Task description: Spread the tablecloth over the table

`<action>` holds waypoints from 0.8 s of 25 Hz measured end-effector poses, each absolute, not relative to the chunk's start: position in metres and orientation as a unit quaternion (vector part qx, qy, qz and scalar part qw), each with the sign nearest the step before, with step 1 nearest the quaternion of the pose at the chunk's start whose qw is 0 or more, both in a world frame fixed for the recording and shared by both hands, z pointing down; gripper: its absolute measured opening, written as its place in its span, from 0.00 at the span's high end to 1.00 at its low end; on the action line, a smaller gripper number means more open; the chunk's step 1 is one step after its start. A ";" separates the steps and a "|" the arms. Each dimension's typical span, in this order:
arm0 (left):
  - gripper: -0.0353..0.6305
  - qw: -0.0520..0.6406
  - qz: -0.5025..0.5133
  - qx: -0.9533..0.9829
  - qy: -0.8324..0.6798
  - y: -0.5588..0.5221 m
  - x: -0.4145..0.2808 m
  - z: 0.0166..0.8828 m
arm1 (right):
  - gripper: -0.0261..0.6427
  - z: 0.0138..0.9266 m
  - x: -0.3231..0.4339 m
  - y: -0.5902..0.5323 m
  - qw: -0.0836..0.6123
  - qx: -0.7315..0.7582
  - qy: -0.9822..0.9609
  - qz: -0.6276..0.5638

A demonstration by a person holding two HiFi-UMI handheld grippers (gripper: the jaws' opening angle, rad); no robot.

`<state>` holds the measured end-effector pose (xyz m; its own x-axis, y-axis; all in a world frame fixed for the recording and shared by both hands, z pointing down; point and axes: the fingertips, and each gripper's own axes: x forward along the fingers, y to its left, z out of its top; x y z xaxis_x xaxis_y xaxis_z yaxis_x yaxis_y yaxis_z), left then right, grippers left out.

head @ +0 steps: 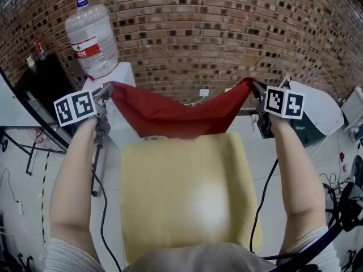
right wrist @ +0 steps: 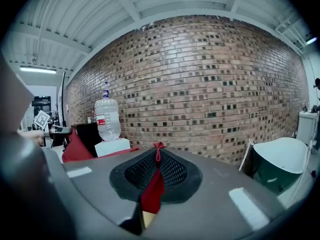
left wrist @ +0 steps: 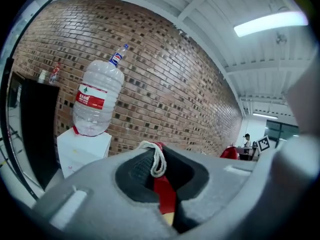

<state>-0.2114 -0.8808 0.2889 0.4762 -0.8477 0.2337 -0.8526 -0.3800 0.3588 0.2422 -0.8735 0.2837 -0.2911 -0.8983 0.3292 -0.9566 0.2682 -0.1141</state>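
Observation:
A red tablecloth (head: 176, 117) hangs stretched between my two grippers above the far edge of a small table with a yellow top (head: 187, 197). Its lower edge sags down to the table's far side. My left gripper (head: 105, 93) is shut on the cloth's left corner, where red fabric and a white cord (left wrist: 157, 161) show between the jaws. My right gripper (head: 255, 89) is shut on the right corner, a red strip (right wrist: 152, 189) pinched between its jaws. Both are held at about the same height, wide apart.
A brick wall (head: 215, 33) stands close behind the table. At the left a white water dispenser (head: 110, 78) carries a large clear bottle (head: 91, 38), beside a black cabinet (head: 45, 84). A white and green tub (head: 309, 118) sits at the right. Cables trail on the floor.

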 end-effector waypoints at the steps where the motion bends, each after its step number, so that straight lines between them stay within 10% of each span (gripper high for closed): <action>1: 0.93 0.219 0.009 0.828 -0.516 -0.878 -0.216 0.293 | 0.95 0.289 0.245 -0.872 0.101 0.589 -0.787 0.151; 20: 0.93 0.202 0.016 0.823 -0.530 -0.721 -0.227 0.309 | 0.95 0.315 0.285 -0.737 0.069 0.600 -0.773 0.192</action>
